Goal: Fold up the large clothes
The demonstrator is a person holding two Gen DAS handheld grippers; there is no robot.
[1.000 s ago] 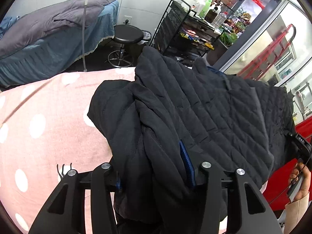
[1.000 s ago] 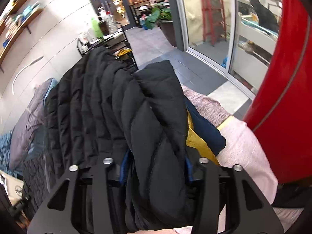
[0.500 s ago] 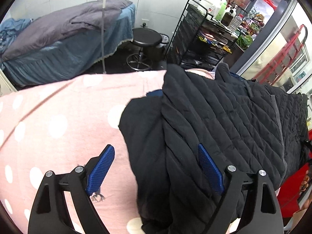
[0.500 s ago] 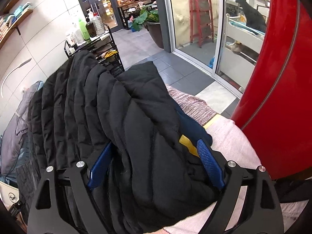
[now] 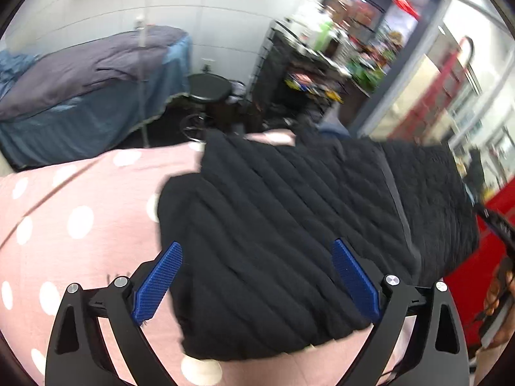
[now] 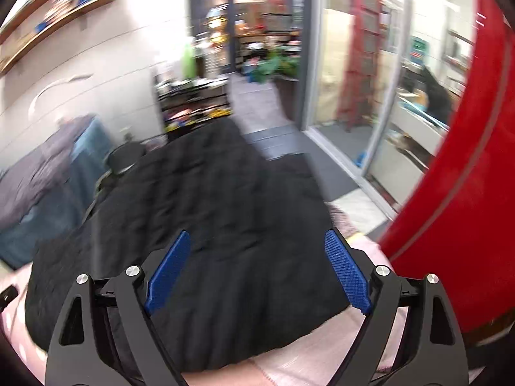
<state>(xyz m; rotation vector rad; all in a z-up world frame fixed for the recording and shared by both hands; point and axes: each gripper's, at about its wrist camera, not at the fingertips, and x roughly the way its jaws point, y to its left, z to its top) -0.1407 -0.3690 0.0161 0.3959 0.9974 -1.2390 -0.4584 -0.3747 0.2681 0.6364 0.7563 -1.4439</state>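
Note:
A black quilted jacket point(image 5: 289, 225) lies folded and flat on a pink cover with white dots point(image 5: 80, 225). My left gripper point(image 5: 256, 244) hovers above the jacket's near left part. Its jaws are opening wide, and the blue pads point(image 5: 161, 276) are clear of the fabric. In the right wrist view the same jacket point(image 6: 225, 209) spreads away from me. My right gripper point(image 6: 257, 233) stands open over its near edge, with nothing pinched between the pads point(image 6: 347, 273).
A bed with a blue and grey cover point(image 5: 80, 96), a black stool point(image 5: 209, 88) and a black wire rack point(image 5: 305, 74) stand beyond the pink cover. A large red surface point(image 6: 450, 193) rises close on the right. A person's hand point(image 5: 502, 289) shows at the right edge.
Both grippers were shut on bunched folds of the jacket. They opened, let it go and drew back upward. The jacket now lies flat.

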